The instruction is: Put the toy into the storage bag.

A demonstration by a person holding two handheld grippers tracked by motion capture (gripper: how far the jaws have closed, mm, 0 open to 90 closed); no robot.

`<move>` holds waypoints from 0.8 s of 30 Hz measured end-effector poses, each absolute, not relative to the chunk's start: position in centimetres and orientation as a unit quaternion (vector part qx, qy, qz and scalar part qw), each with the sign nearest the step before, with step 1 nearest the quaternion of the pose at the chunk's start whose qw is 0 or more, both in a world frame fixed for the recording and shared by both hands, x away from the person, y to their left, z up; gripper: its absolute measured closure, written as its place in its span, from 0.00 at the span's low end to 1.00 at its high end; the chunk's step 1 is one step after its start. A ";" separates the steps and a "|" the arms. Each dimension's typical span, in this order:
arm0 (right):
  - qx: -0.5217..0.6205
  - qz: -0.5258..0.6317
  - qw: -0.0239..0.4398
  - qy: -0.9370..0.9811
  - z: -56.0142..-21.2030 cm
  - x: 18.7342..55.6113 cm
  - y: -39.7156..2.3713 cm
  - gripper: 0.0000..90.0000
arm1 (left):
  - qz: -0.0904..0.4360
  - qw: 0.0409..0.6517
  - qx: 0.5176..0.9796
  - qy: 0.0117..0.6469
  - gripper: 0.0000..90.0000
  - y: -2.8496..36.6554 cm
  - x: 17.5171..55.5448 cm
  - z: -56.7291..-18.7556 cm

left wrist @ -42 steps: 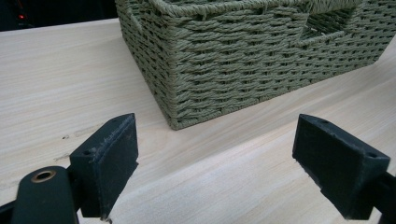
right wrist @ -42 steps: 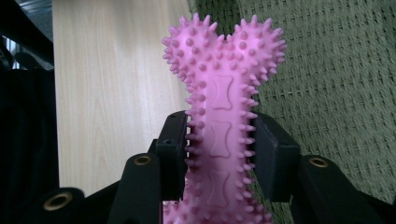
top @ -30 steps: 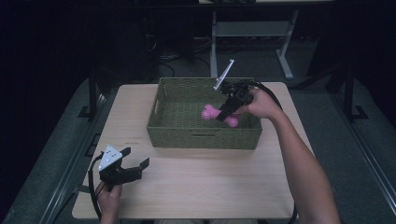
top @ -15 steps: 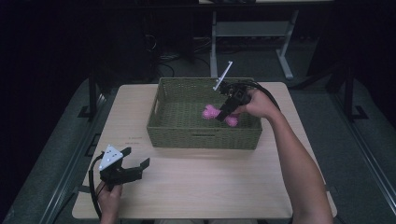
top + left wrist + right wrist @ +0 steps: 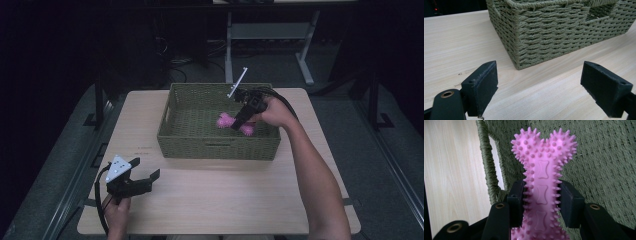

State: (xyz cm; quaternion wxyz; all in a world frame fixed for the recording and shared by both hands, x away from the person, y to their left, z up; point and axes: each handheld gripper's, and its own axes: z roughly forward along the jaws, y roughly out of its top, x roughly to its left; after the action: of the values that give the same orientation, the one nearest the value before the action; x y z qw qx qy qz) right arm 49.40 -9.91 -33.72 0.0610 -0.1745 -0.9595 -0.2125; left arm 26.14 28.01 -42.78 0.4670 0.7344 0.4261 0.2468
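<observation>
This looks like a lab or recording room, kept dark beyond one lit spot. A plain light-wood table [image 5: 220, 200] stands on grey carpet [image 5: 380, 150], with bundled cables [image 5: 172, 55] trailing over the floor behind it and the white metal frame of another desk [image 5: 270, 35] farther back.

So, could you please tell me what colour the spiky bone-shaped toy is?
Pink: the spiky bone-shaped rubber toy shows best in the right gripper view.
</observation>
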 end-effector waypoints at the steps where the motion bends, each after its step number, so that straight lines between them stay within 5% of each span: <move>1: -0.175 -0.212 0.062 -0.960 -33.8 49.4 -9.9 0.64 | 0.247 0.467 0.735 0.426 0.15 28.0 26.1 -42.8; 24: -0.182 -0.210 0.074 -0.958 -36.2 49.7 -9.8 0.64 | 0.247 0.465 0.736 0.426 0.15 28.0 26.2 -42.8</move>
State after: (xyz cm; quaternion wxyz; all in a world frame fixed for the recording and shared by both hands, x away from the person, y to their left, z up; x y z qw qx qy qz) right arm 49.67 -9.80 -36.22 0.0736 -0.1820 -0.9578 -0.2097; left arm 26.20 27.96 -42.82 0.4651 0.7357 0.4258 0.2471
